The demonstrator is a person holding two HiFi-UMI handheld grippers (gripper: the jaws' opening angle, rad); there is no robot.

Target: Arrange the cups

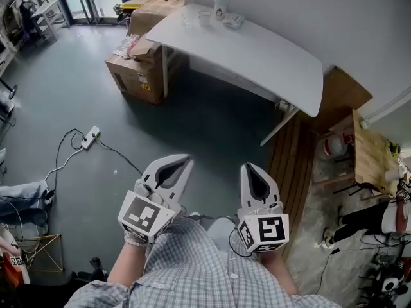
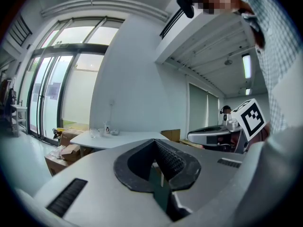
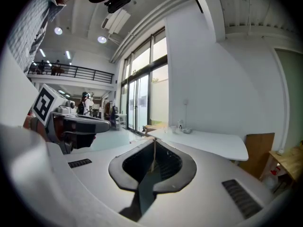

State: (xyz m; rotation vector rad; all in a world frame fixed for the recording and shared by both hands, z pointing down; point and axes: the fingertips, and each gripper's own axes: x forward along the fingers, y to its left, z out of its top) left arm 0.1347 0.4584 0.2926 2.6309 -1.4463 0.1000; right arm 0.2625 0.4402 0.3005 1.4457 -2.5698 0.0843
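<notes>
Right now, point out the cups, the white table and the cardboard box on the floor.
cups (image 1: 204,18), head view, on one cup at the table's far end.
white table (image 1: 257,56), head view, bare middle of its top.
cardboard box (image 1: 133,79), head view, its near side.

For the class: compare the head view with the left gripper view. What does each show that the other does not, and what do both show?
Only the head view: the power strip on the floor, and the left gripper's marker cube. Only the left gripper view: the tall windows and a ceiling lamp. Both: the white table with the cups at one end, cardboard boxes beside it, and the left gripper, shut and empty.
</notes>
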